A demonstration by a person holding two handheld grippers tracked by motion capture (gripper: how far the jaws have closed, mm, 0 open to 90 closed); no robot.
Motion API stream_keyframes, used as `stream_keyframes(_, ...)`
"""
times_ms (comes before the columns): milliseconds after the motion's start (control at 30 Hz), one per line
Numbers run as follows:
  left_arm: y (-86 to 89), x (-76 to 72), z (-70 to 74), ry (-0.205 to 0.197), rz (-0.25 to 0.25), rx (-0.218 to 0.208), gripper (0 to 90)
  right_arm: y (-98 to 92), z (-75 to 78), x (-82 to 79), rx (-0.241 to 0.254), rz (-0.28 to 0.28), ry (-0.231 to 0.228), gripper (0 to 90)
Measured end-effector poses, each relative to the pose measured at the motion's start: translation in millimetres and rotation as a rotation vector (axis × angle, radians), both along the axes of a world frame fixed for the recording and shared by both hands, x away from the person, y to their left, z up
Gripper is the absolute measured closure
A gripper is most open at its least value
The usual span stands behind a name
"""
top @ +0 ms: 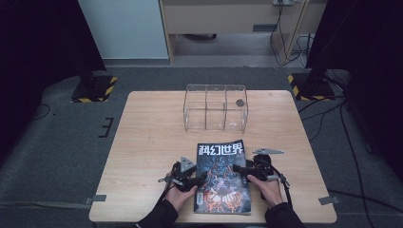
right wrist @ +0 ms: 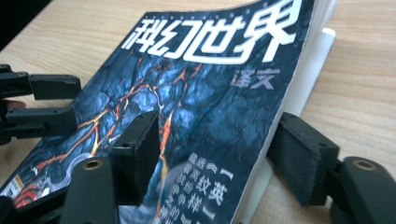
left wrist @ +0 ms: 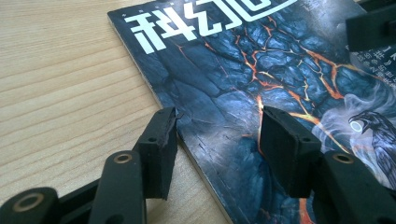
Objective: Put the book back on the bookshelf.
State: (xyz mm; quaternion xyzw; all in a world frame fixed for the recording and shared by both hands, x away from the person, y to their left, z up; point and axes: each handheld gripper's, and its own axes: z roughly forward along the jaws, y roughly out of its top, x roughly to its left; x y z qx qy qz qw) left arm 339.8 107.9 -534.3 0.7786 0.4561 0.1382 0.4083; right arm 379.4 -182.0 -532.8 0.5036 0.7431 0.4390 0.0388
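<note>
Your left gripper (left wrist: 217,140) straddles the spine edge of the magazine (top: 222,176), one pad on the wood just outside it, the other on the cover; the jaws stand parted, squeezing nothing. Your right gripper (right wrist: 219,156) has one jaw over the cover and one beyond the page edge, where the cover bows up off the pages; those jaws are released too.

The likely slip, I judge: closing the right gripper now could pinch only the cover and crease or tear it. The clear acrylic box (top: 216,108) stands well ahead of both grippers, and bare table (top: 147,133) lies open outside each.
</note>
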Motion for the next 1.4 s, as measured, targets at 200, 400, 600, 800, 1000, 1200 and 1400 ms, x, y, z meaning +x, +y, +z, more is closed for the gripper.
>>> stream_keyframes(200,0.0,0.1,0.0,0.0,-0.001,0.0,46.0,6.2,5.4,-1.4,0.008,0.034,-0.035,40.4)
stream_keyframes(400,0.3,0.2,0.1,0.001,-0.004,0.001,45.9,9.8,-0.9,4.0,0.001,0.057,-0.01,44.4)
stream_keyframes(600,0.3,0.2,0.1,0.001,-0.004,0.001,45.8,10.0,-0.3,4.3,-0.021,0.044,-0.007,54.5)
stream_keyframes(800,0.3,0.2,0.1,0.001,-0.005,0.001,45.8,12.4,1.8,3.7,-0.05,0.041,-0.005,64.0)
stream_keyframes(1000,1.0,1.0,0.0,0.004,-0.005,-0.005,45.5,10.1,10.1,2.1,-0.026,0.054,-0.01,79.9)
stream_keyframes(1200,1.6,1.4,0.0,0.004,-0.008,-0.005,40.1,9.3,15.5,-1.5,0.01,0.059,-0.035,83.3)
stream_keyframes(1400,10.6,5.1,4.2,-0.009,0.012,-0.046,37.9,9.9,21.7,-4.9,0.03,0.072,-0.066,83.5)
